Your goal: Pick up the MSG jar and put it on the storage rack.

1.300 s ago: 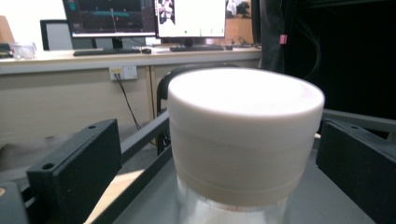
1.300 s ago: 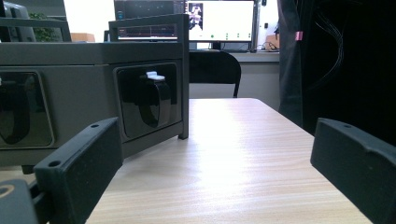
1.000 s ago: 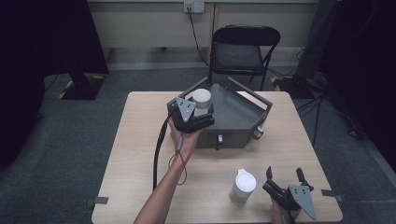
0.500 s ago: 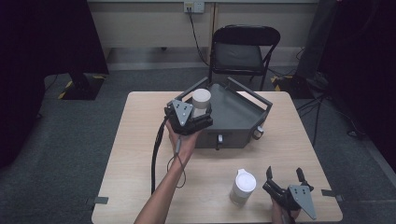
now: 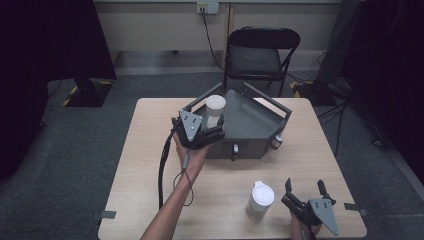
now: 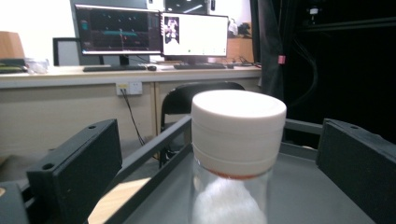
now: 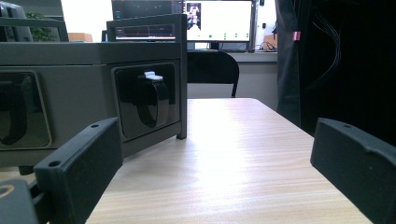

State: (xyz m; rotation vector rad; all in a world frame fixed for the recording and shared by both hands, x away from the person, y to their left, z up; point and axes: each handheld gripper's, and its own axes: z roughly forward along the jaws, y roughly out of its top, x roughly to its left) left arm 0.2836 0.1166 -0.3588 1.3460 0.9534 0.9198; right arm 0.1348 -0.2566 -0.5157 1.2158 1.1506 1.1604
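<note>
The white-capped jar (image 6: pixel 236 154) stands upright in the grey tray (image 5: pixel 260 122), straight ahead between the left gripper (image 5: pixel 212 131)'s wide-open, empty jaws. The right gripper (image 5: pixel 306 192), also open and empty, rests at the near right, well apart.

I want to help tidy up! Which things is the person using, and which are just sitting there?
In use:
left hand-held gripper, jaws open
white-lidded jar
grey tray

Just there:
white bottle
right hand-held gripper, open, holding nothing
folding chair
monitors
</note>
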